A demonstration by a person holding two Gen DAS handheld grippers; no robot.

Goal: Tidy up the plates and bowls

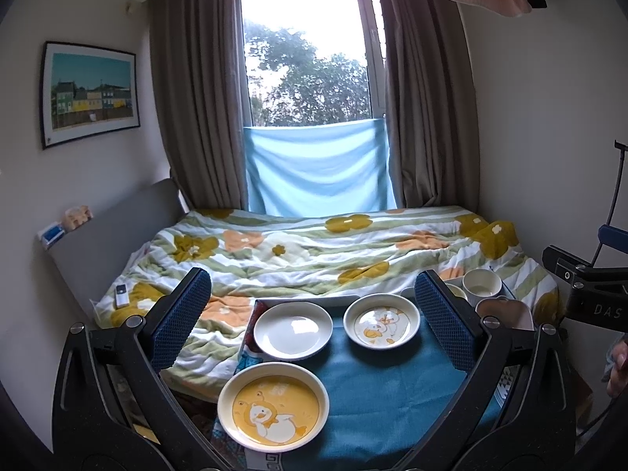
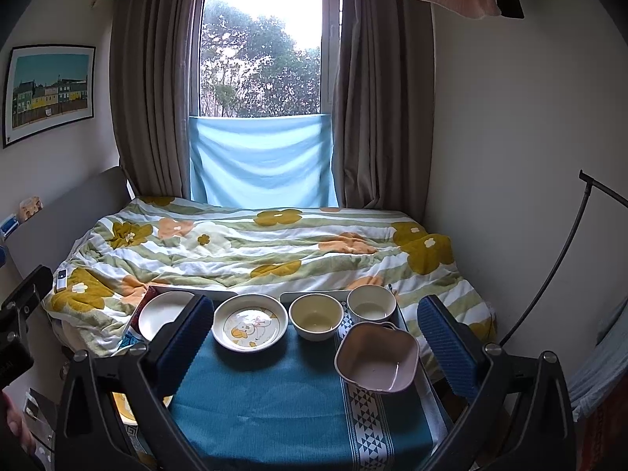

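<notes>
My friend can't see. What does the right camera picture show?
An open tool hovers over a blue cloth holding a duck plate, two round bowls, a pink bowl and a white plate. Behind are a flowery bed and a window.

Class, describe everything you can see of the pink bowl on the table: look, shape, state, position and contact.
The pink bowl is pale pink with a wavy, lobed rim rather than a round one, and looks glossy like ceramic or plastic. It sits upright and empty on the patterned edge of the teal tablecloth, nearest the right gripper, in front of two cream bowls. Nothing grips it; whether it touches those bowls is unclear.
</notes>
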